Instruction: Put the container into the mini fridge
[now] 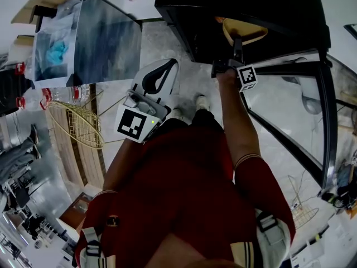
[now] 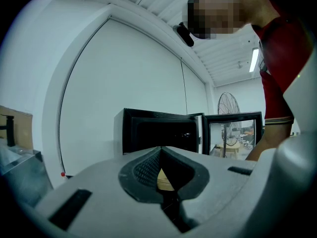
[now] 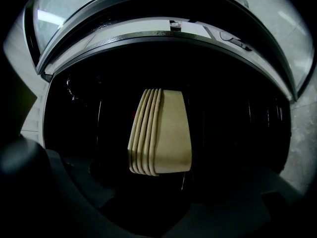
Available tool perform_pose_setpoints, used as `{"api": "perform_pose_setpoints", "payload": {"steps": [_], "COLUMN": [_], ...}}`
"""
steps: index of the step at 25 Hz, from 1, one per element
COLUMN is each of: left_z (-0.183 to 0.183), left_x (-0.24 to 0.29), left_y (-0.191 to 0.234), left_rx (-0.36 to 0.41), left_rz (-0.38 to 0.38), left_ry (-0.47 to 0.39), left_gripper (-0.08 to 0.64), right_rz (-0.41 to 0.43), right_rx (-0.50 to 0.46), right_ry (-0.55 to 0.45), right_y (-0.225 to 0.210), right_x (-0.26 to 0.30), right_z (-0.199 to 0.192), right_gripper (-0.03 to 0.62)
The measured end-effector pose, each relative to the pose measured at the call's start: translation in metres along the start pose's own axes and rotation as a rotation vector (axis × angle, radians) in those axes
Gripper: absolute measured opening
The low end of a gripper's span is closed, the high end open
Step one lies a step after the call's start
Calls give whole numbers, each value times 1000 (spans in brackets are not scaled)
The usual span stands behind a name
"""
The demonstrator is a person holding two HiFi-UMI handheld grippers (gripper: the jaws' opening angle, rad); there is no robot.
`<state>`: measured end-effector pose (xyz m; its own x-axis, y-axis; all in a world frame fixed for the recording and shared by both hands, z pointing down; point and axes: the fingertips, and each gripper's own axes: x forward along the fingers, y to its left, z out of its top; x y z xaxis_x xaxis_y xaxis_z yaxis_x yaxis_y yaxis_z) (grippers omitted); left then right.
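- I see the right gripper (image 1: 238, 42) held out level at the open front of the mini fridge (image 1: 223, 4), arm stretched forward.
- Its jaws are clamped on the container (image 1: 248, 31), a beige, ribbed thing. In the right gripper view the container (image 3: 161, 133) sits dead centre between the dark jaws, ribs running lengthwise.
- The container is at the mouth of the fridge, with the black cavity right behind it and around it. I can't tell if it rests on a shelf, it's too dark in there.
- The fridge door (image 1: 326, 94) is swung open to the right, a glass panel in a black frame.
- The left gripper (image 1: 167, 66) hangs back near my body, well apart from the fridge, pointing level toward it.
- Its jaw tips are together, and the black pads (image 2: 138, 170) form a closed loop.
- In the left gripper view a beige ribbed sliver (image 2: 166, 180) shows in the hollow between the pads. I can't tell whether it is the container seen farther off.
- The same view shows the fridge (image 2: 153, 130) ahead with the door (image 2: 233, 133) open beside it, and a standing fan (image 2: 227, 108) behind the glass.
- On the floor to my left there is a yellow wire basket (image 1: 78, 124).
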<state>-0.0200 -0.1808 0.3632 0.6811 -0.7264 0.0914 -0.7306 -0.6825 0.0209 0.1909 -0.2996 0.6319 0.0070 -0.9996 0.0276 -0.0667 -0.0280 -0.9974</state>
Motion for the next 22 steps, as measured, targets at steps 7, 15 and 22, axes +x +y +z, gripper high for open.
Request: {"api": "perform_pose_setpoints", "payload": {"steps": [7,15,22], "left_z": [0,-4,-6], "left_x": [3,2,3], "left_y": [0,3,3], "left_rx": [5,3,1], "left_rz": [-19,-18,-26], "left_ry": [-18,16,23], "left_gripper": [6,6,6], "right_rz": [8,11,11], "right_rx": [-2,7,-5], "right_ry": [-23,-43,-42], "right_y": [-3,-4,-10], "right_x": [4,10,5], "right_z": [4,9,12], "right_gripper": [373,373,373]}}
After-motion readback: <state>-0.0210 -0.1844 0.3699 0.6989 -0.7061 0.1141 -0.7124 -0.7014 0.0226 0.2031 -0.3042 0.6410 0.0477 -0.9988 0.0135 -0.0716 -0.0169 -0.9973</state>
